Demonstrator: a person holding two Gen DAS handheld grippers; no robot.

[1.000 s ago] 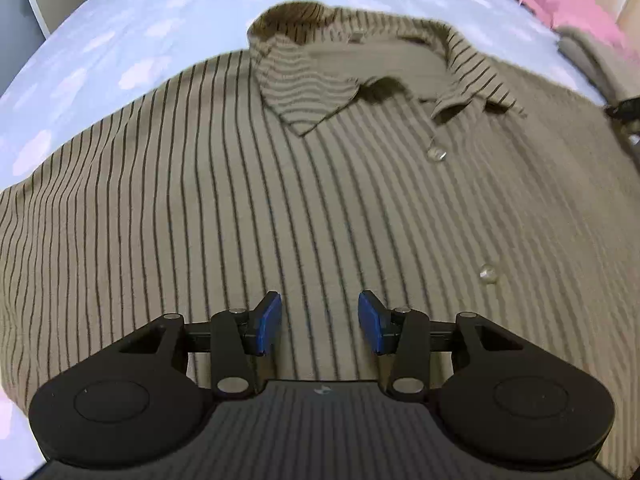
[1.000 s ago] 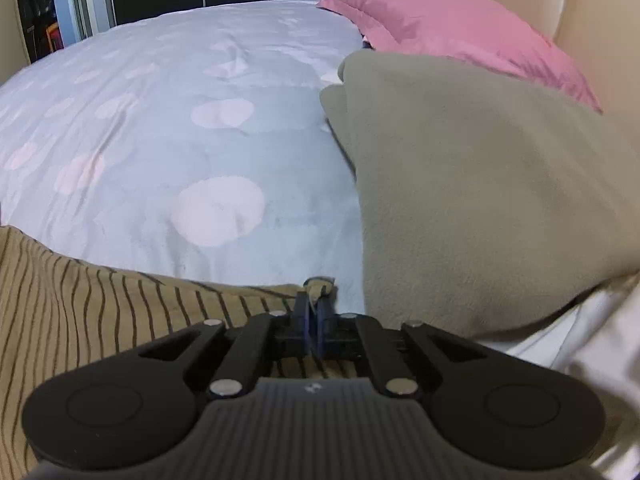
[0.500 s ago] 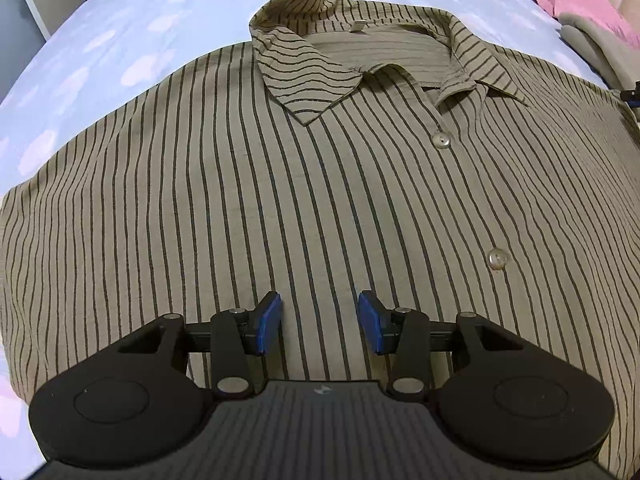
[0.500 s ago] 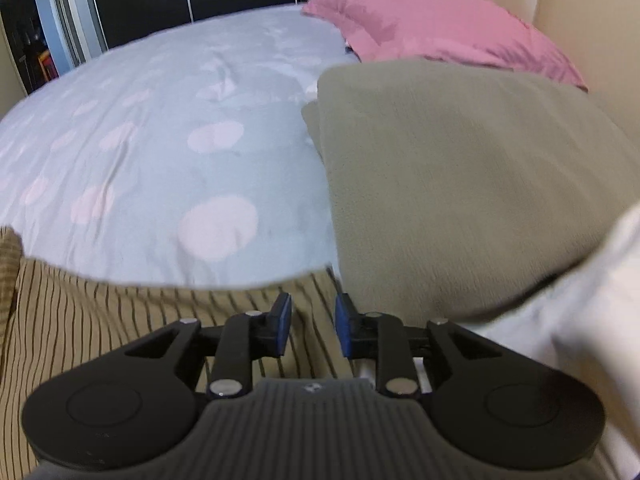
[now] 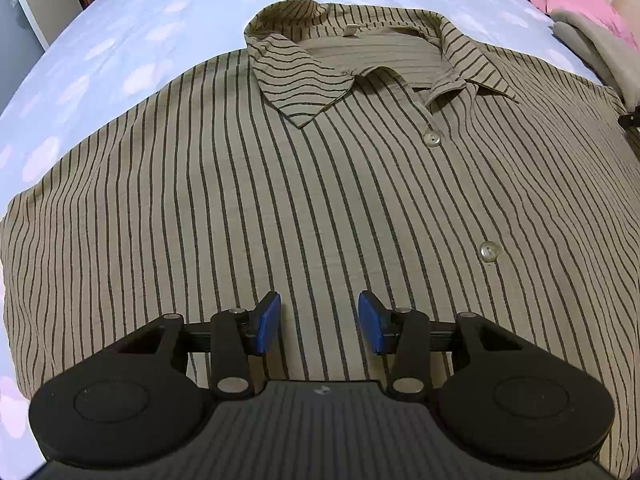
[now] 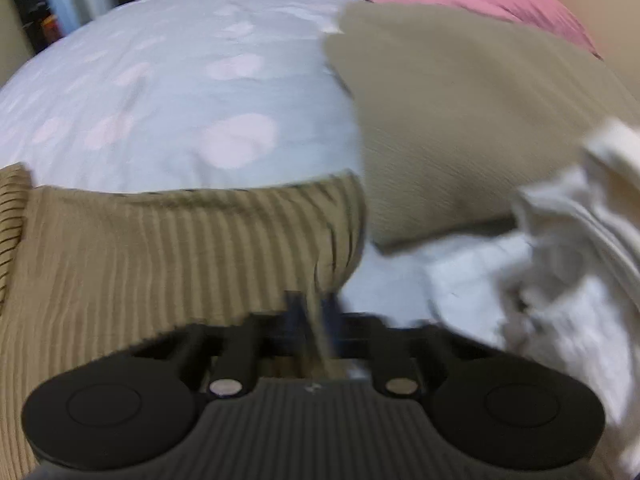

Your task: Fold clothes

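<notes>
Lying flat under the left gripper (image 5: 319, 322) jaws, spread, striped shirt (image 5: 320, 184), right gripper (image 6: 316, 314) jaws pinching its edge.

Matt woven cloth shirt (image 5: 280, 200), glossy buttons (image 5: 489, 251).

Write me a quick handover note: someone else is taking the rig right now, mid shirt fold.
Left tongs: open, empty, over the striped shirt, mid-front.
Right tongs: nearly shut on the shirt's right edge; view blurred, grip unconfirmed.
Shirt lies face up and flat on the bedspread, collar far from you. Folded olive cloth and white cloth lie to its right.
Done: spread out. Left: all folds.
</notes>
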